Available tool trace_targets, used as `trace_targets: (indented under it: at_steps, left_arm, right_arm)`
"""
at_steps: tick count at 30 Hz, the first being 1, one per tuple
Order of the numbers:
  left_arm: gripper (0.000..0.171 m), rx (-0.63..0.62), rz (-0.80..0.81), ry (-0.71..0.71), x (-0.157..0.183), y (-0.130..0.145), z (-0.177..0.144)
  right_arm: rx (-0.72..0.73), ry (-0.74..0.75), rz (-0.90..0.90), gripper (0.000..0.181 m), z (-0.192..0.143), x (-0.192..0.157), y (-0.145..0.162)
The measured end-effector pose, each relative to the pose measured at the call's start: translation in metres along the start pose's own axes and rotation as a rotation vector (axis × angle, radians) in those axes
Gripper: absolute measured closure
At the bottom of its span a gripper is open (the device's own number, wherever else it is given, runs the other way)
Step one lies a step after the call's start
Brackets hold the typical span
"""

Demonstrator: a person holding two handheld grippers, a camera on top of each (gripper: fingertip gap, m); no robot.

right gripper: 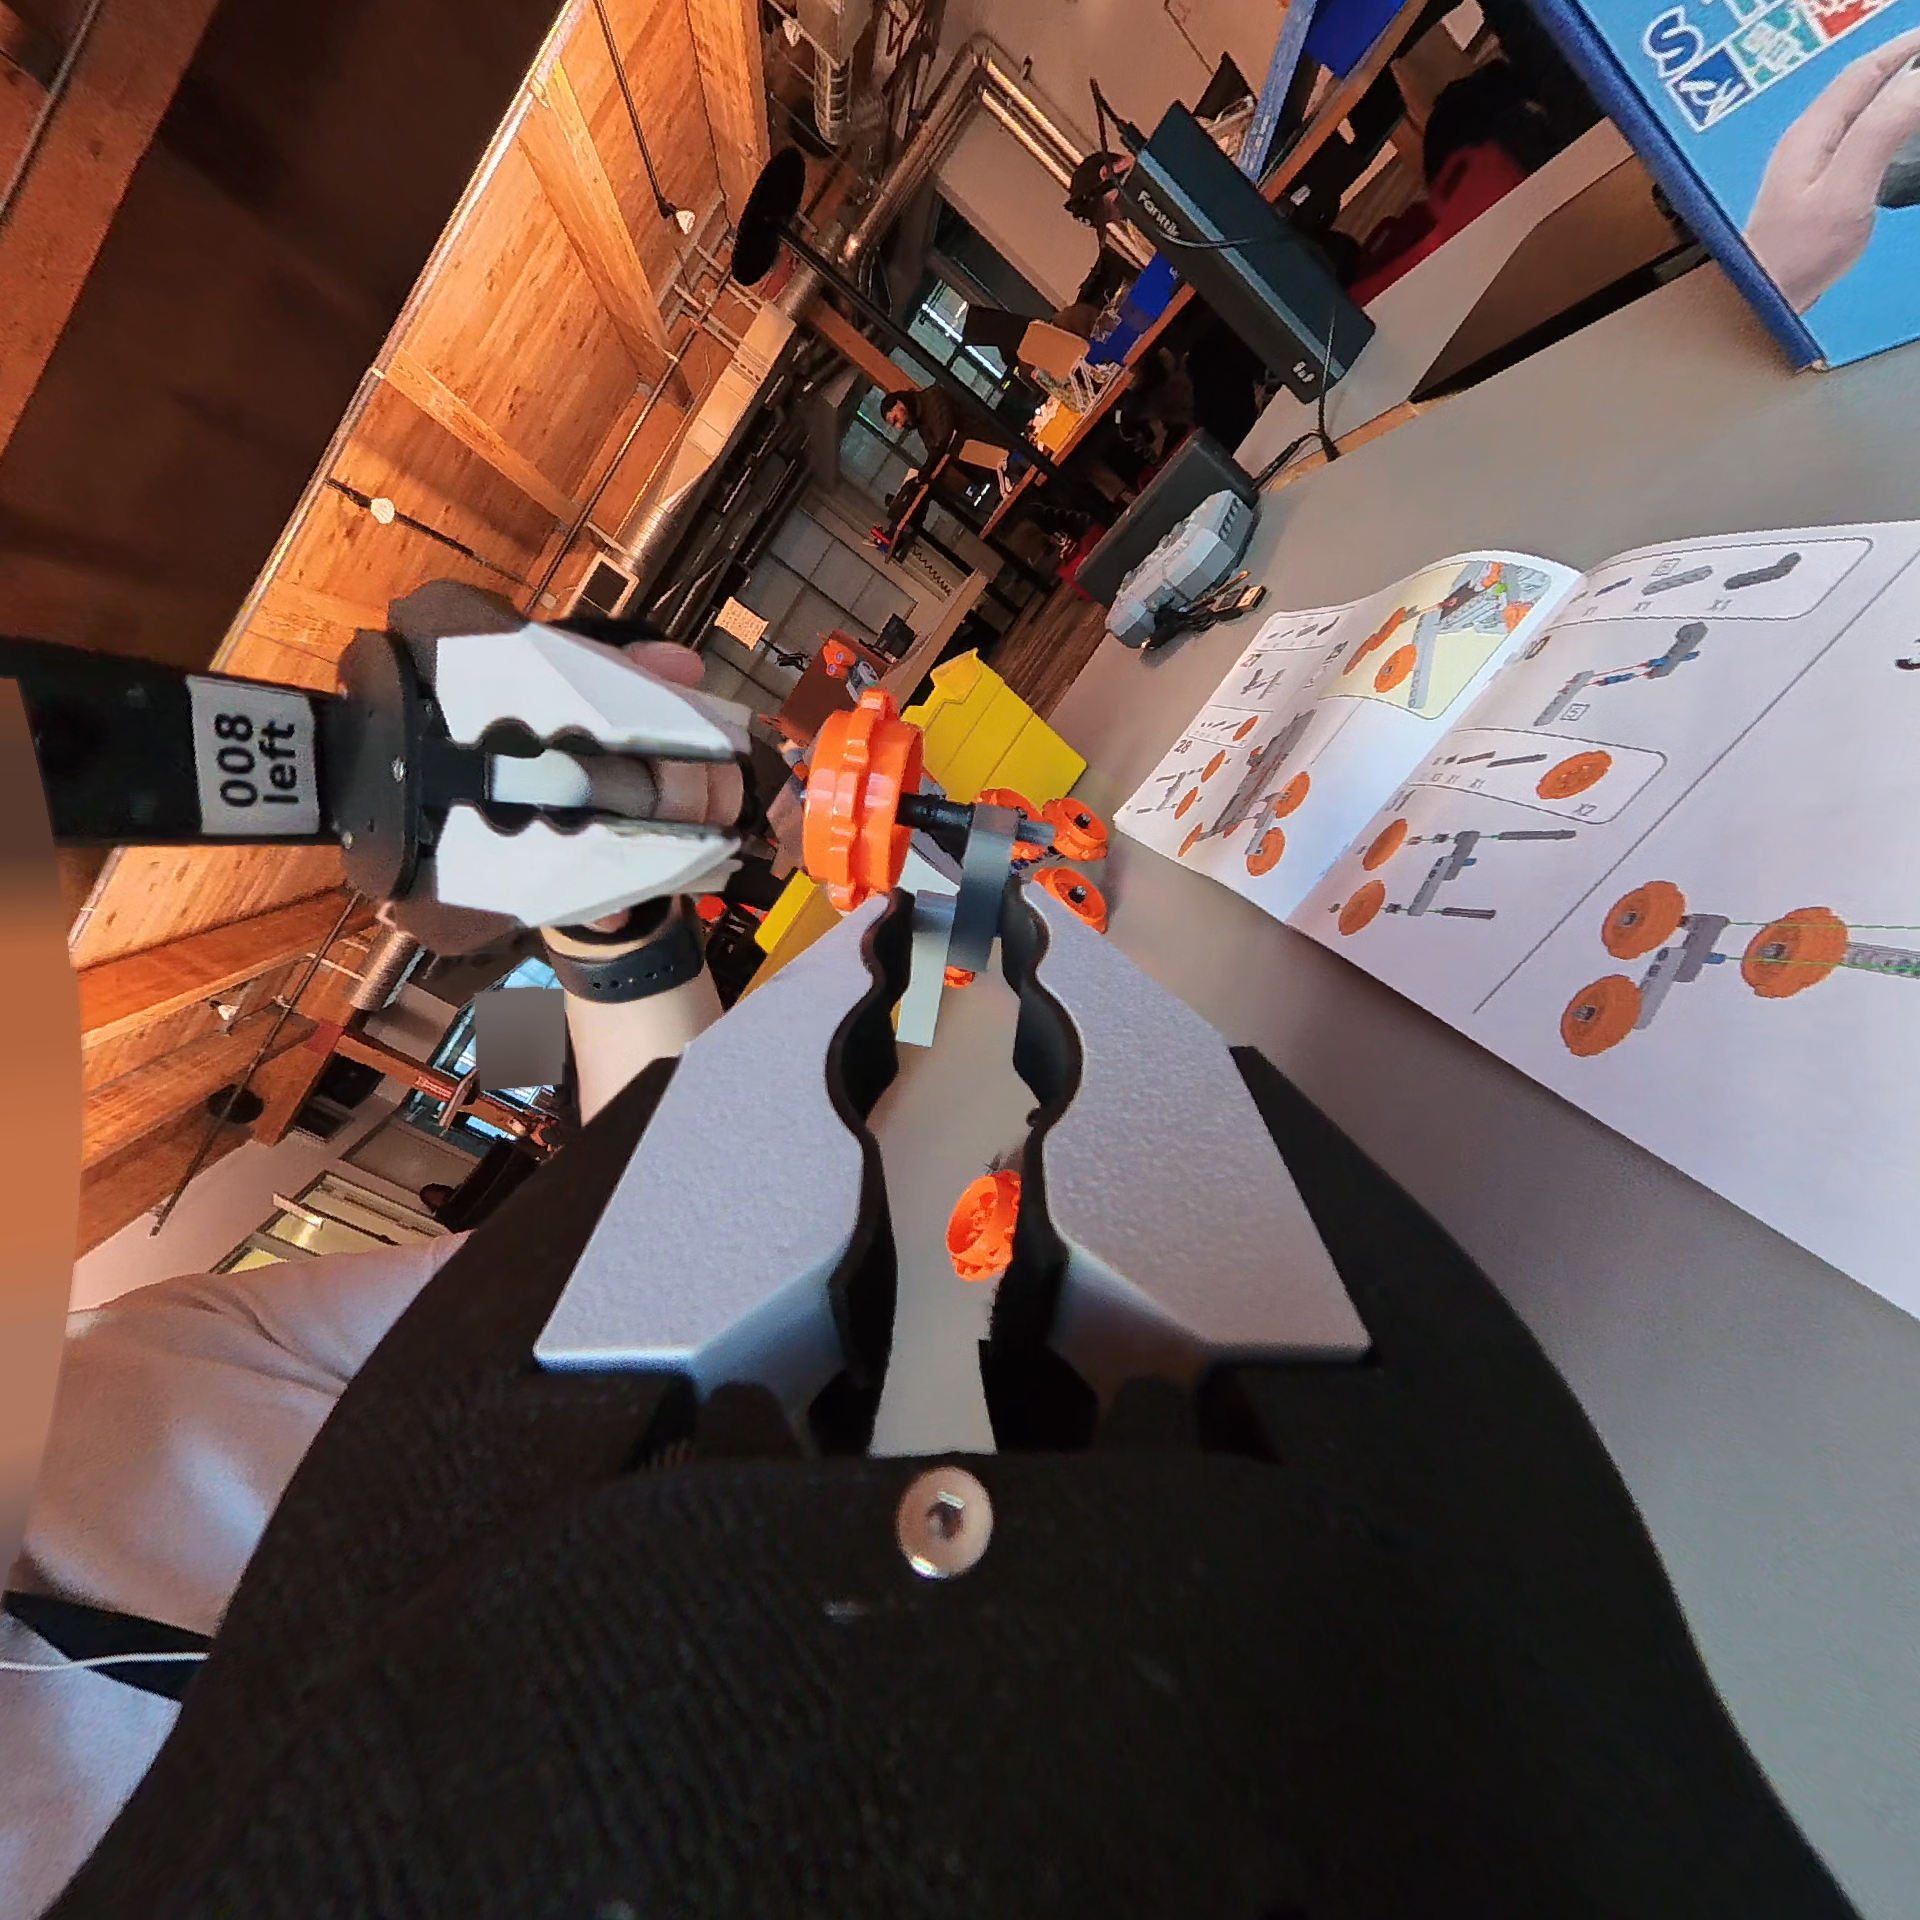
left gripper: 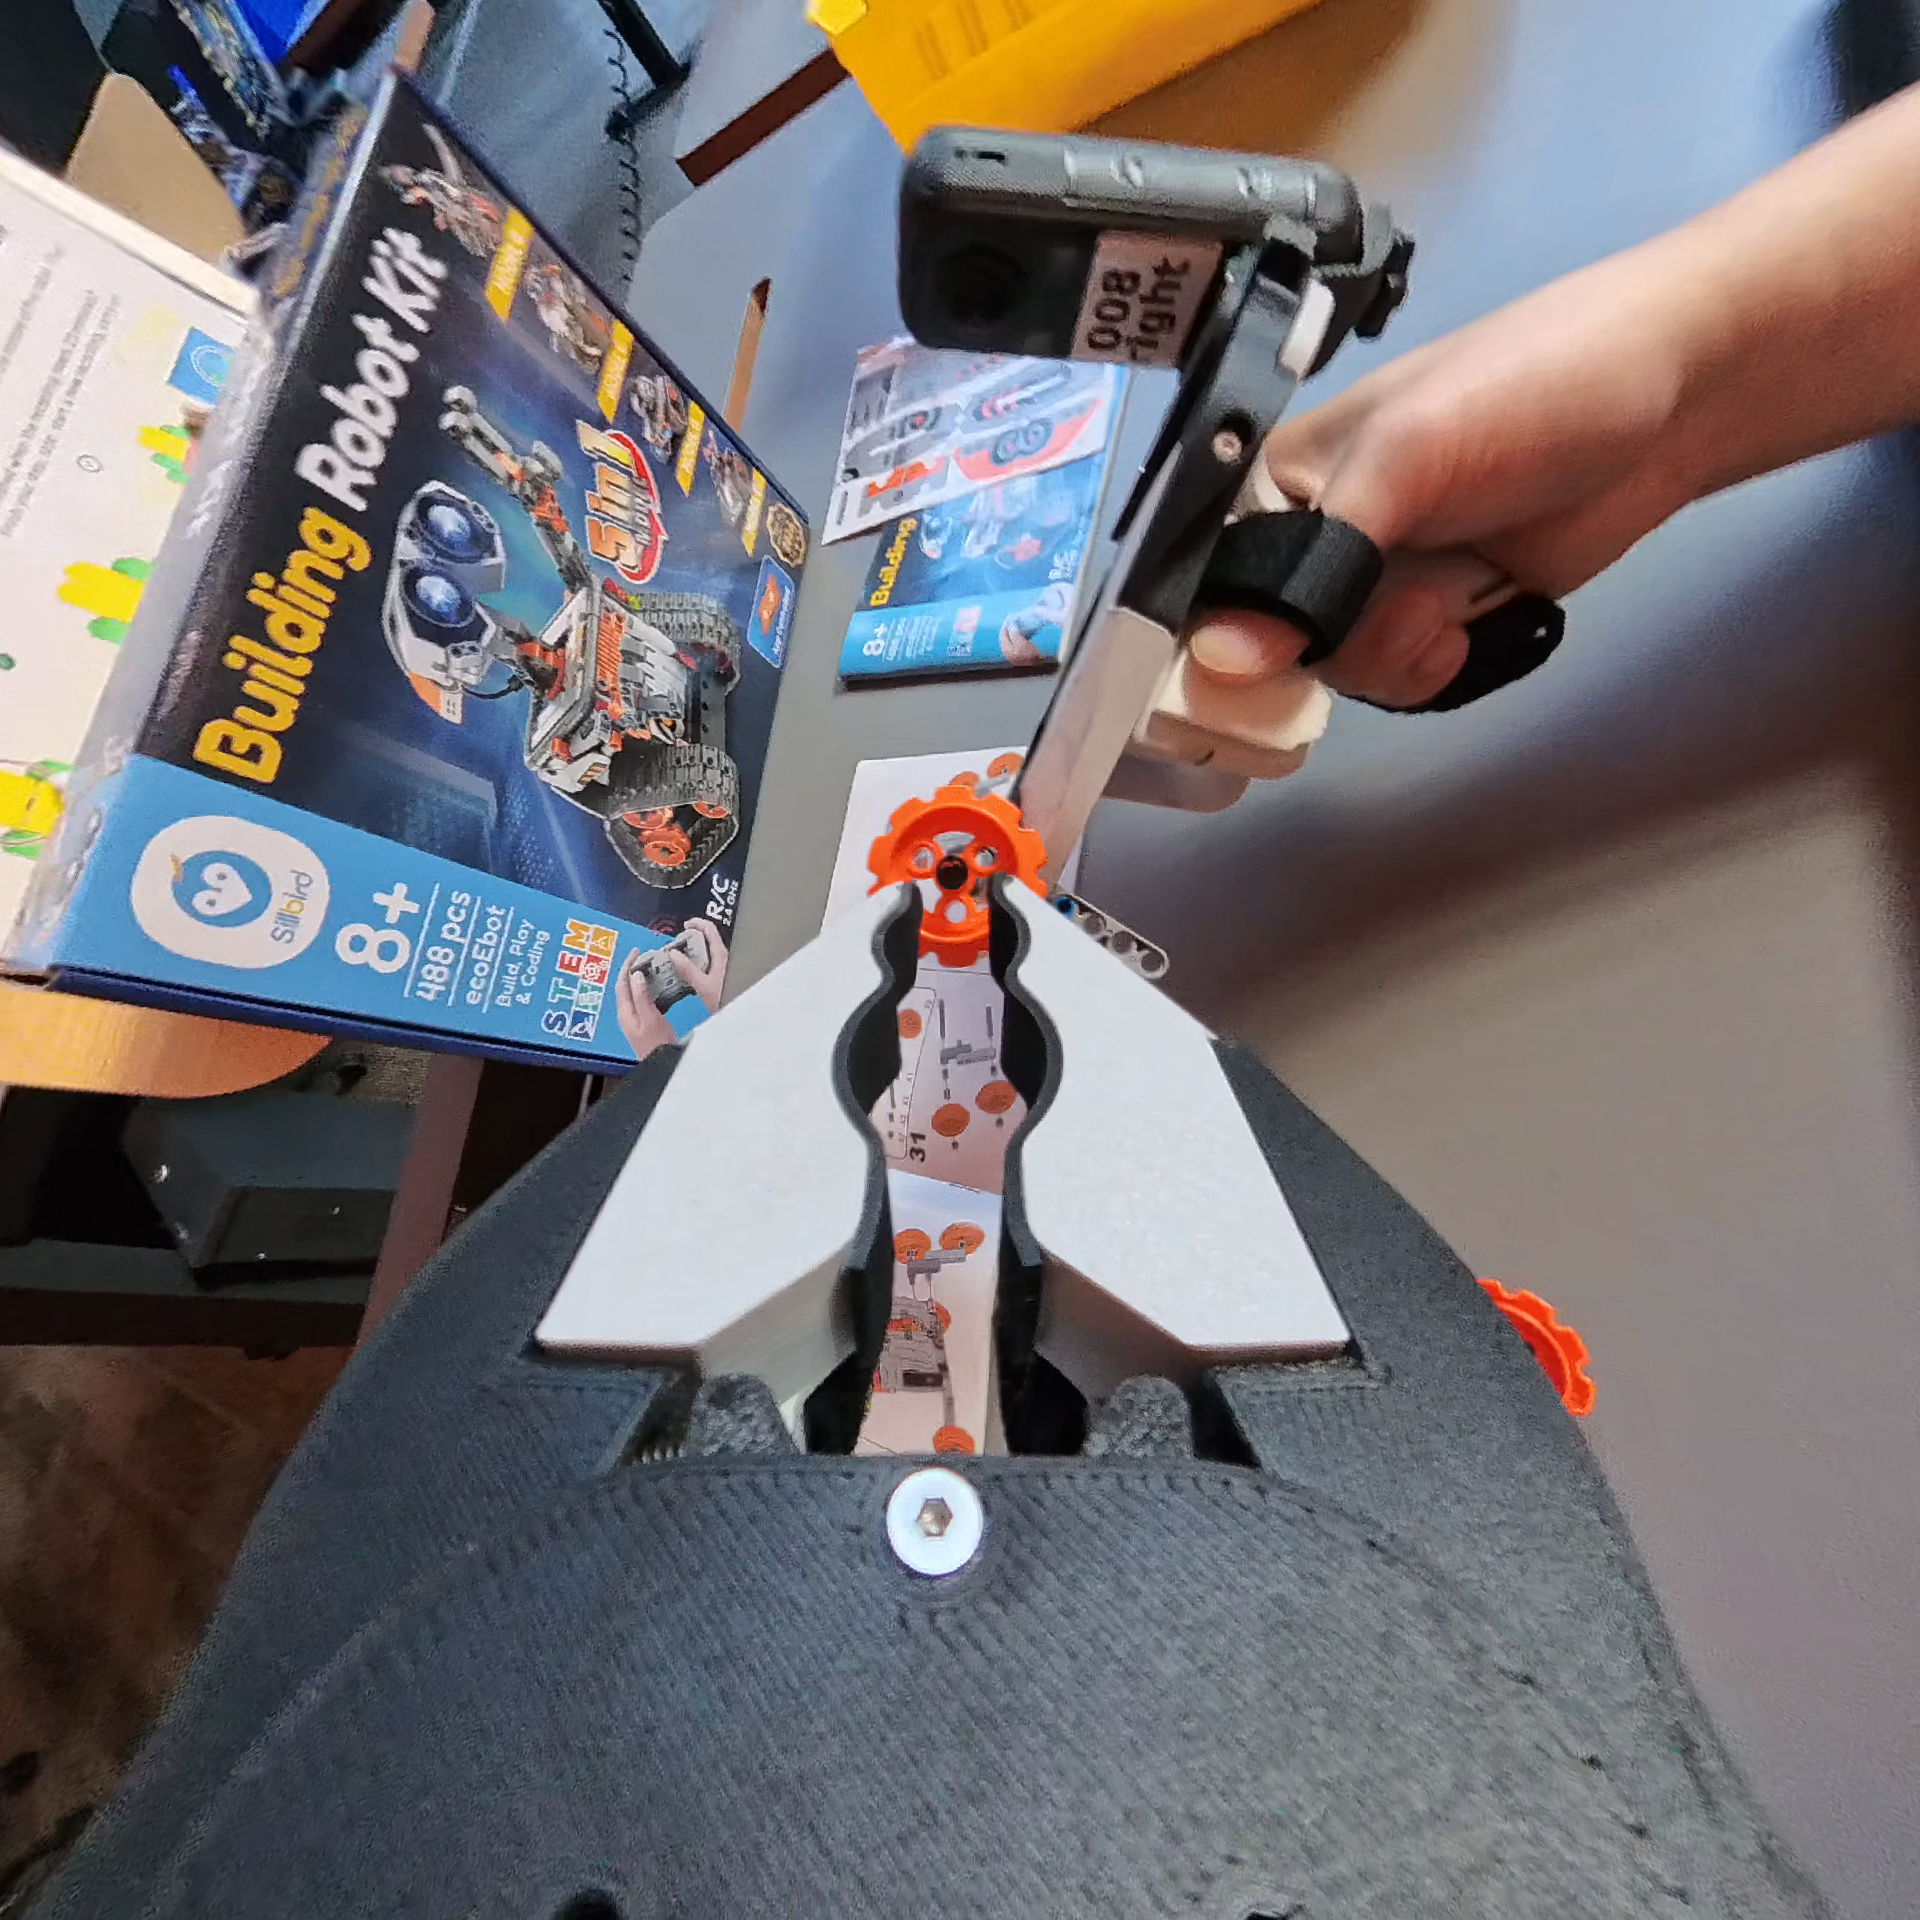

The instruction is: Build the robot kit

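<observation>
My left gripper [left gripper: 954, 902] has its fingers a narrow gap apart and grips nothing. Its tips rest against the face of an orange toothed wheel [left gripper: 948, 871]. The wheel sits on a black axle [right gripper: 940, 814] that passes through a grey beam [right gripper: 982, 878]. My right gripper [right gripper: 956, 920] is shut on that beam and holds it above the table. In the right wrist view the left gripper [right gripper: 740, 792] meets the wheel [right gripper: 860, 800] from the left. The right gripper [left gripper: 1041, 847] comes down from the upper right in the left wrist view. Smaller orange wheels [right gripper: 1075, 831] show just behind the beam.
An open instruction manual [right gripper: 1558, 831] lies on the grey table [right gripper: 1558, 1507] under both grippers. A blue kit box [left gripper: 416, 571] stands at the left, with a small booklet [left gripper: 977, 540] and a yellow bin [left gripper: 1039, 62] beyond. A loose orange wheel [left gripper: 1543, 1345] lies at the right. The gap from one gripper's tips to the other's is roughly 5 cm.
</observation>
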State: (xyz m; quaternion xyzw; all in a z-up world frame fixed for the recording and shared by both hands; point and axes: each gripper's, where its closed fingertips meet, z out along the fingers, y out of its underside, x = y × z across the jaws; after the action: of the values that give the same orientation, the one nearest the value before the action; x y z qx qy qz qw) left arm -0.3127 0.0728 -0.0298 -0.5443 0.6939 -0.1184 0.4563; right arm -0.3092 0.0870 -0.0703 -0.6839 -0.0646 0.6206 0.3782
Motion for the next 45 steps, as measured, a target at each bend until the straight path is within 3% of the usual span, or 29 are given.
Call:
trace_targets:
  at_steps: [8,39,45]
  left_arm:
    - [0.161,-0.056,0.097,-0.050,0.001,0.006,0.011]
    - [0.166,-0.058,0.091,-0.035,0.003,0.009,0.016]
    - [0.167,-0.099,0.092,-0.018,0.005,0.012,0.016]
  right_arm:
    - [-0.024,0.034,-0.030,0.165,0.000,0.004,0.003]
    - [-0.053,0.065,-0.112,0.165,0.001,0.001,0.004]
    - [-0.094,0.168,-0.280,0.165,-0.002,0.003,0.002]
